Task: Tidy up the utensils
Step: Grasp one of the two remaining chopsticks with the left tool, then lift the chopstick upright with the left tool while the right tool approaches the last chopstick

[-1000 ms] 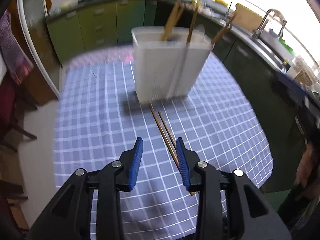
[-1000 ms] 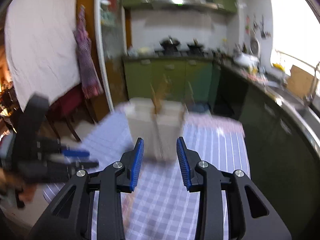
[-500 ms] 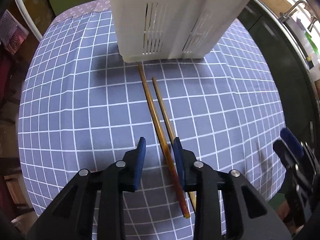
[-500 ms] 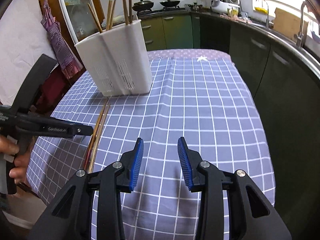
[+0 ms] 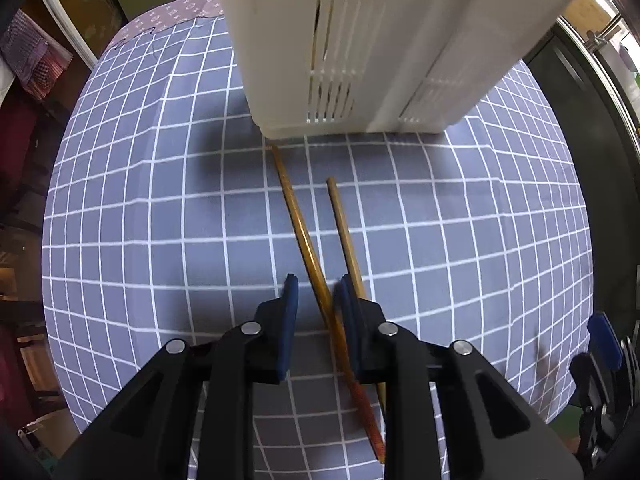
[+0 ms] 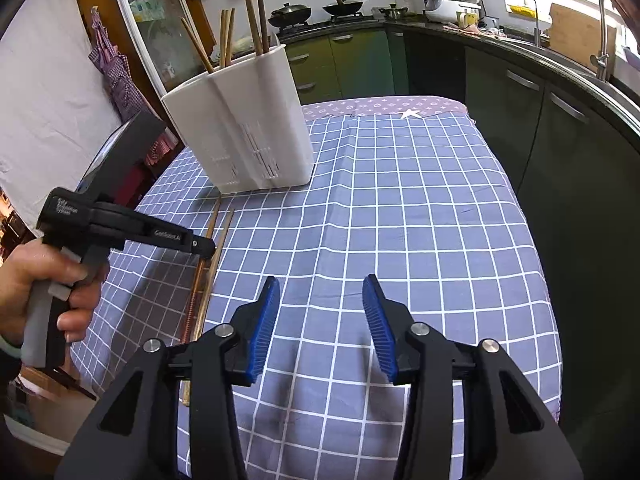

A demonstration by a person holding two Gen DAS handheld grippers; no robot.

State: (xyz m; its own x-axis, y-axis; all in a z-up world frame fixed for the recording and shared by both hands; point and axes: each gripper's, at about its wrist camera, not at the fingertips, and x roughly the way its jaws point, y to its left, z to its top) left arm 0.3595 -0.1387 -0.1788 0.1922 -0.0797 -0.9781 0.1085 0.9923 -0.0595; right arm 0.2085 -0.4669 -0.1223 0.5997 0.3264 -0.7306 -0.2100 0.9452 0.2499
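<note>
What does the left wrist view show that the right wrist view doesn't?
Left wrist only: the left gripper from behind, jaws closing around the darker wooden chopstick, pads not yet pressing; the paler chopstick lies outside them.

Right wrist only: the right gripper, jaws opening over bare cloth, chopsticks standing in the holder, and the hand on the left tool.

Both: white slotted plastic holder, two loose chopsticks, blue checked tablecloth.

Tablecloth (image 5: 160,200): blue-grey with a white grid; far border mauve with pale motifs. Utensil holder (image 6: 248,128): plain white. Chopsticks (image 5: 300,232): golden brown, one reddish at its near end. Gripper pads (image 6: 266,320): blue on black bodies. Cabinets (image 6: 348,60): green.
</note>
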